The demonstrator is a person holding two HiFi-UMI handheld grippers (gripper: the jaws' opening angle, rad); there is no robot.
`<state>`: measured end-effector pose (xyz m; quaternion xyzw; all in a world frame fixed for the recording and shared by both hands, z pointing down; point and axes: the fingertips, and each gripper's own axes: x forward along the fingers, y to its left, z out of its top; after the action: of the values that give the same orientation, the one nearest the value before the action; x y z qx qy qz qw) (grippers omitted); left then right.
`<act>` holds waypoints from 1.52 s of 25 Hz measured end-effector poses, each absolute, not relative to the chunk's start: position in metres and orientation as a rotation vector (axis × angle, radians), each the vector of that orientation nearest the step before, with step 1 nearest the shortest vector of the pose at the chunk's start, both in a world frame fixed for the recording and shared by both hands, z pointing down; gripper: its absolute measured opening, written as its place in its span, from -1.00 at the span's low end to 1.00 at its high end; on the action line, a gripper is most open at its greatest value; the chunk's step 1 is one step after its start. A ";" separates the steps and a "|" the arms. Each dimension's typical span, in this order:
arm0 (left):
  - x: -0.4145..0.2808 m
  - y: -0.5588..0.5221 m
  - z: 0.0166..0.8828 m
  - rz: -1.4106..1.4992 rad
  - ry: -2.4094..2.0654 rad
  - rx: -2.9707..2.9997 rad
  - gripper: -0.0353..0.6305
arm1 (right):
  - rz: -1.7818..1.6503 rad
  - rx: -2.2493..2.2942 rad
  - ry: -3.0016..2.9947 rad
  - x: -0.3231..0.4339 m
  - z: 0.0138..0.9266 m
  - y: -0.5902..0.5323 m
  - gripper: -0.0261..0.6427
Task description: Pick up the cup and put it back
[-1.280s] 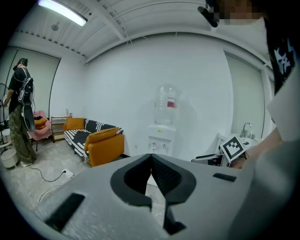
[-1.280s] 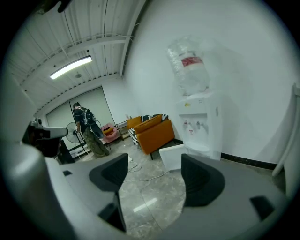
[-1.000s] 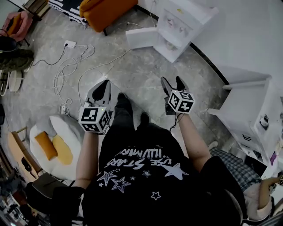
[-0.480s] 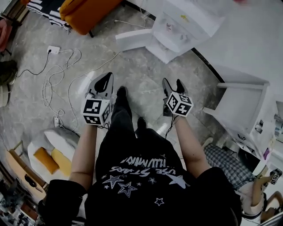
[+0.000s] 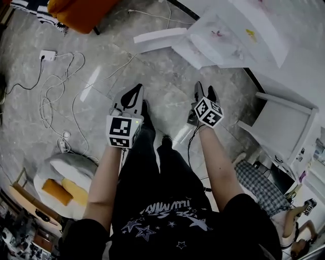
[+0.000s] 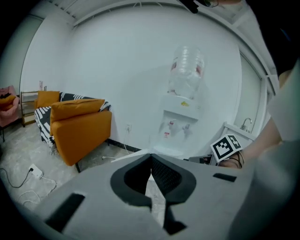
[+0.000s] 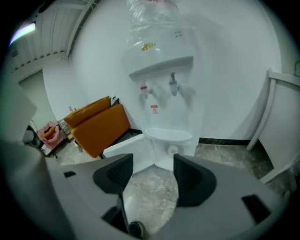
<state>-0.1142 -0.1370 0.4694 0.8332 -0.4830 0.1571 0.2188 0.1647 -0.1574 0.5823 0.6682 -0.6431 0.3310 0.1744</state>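
I see no cup yet, maybe it sits by the water cooler (image 5: 226,35) at one o'clock, nearer the right tongs (image 5: 204,92), which are apart, empty and have just been closing a bit, while the left tongs (image 5: 136,91) are pinched together, empty.

Two claws (image 5: 137,87) (image 5: 204,89), one dispenser (image 5: 228,31), one sofa (image 5: 81,12)

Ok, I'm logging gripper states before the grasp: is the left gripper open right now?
No, the left gripper has its jaws closed together at the tips, with nothing held between them.
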 end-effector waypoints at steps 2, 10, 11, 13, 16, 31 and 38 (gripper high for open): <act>-0.119 -0.145 0.501 0.448 -1.301 2.272 -0.87 | 0.957 1.915 -1.739 0.170 0.608 -0.163 -0.14; -0.111 -0.184 0.620 0.559 -1.176 2.275 -0.87 | 1.014 1.932 -1.656 0.177 0.697 -0.209 -0.20; -0.105 -0.187 0.634 0.575 -1.165 2.282 -0.87 | 1.009 1.911 -1.677 0.176 0.709 -0.215 -0.21; -0.095 -0.194 0.663 0.605 -1.149 2.289 -0.87 | 1.012 1.870 -1.713 0.174 0.737 -0.226 -0.21; -0.083 -0.205 0.706 0.628 -1.167 2.269 -0.87 | 1.031 1.837 -1.731 0.182 0.784 -0.242 -0.22; -0.053 -0.269 0.876 0.636 -1.279 2.235 -0.87 | 0.861 1.841 -1.783 0.247 0.950 -0.345 -0.34; -0.041 -0.296 0.919 0.632 -1.250 2.308 -0.87 | 0.775 1.879 -1.759 0.262 1.004 -0.385 -0.33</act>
<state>-0.0412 -0.2960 0.9186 0.8342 -0.4515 0.2285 0.2190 0.2623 -0.3849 1.0038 0.6812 -0.6377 0.2809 0.2246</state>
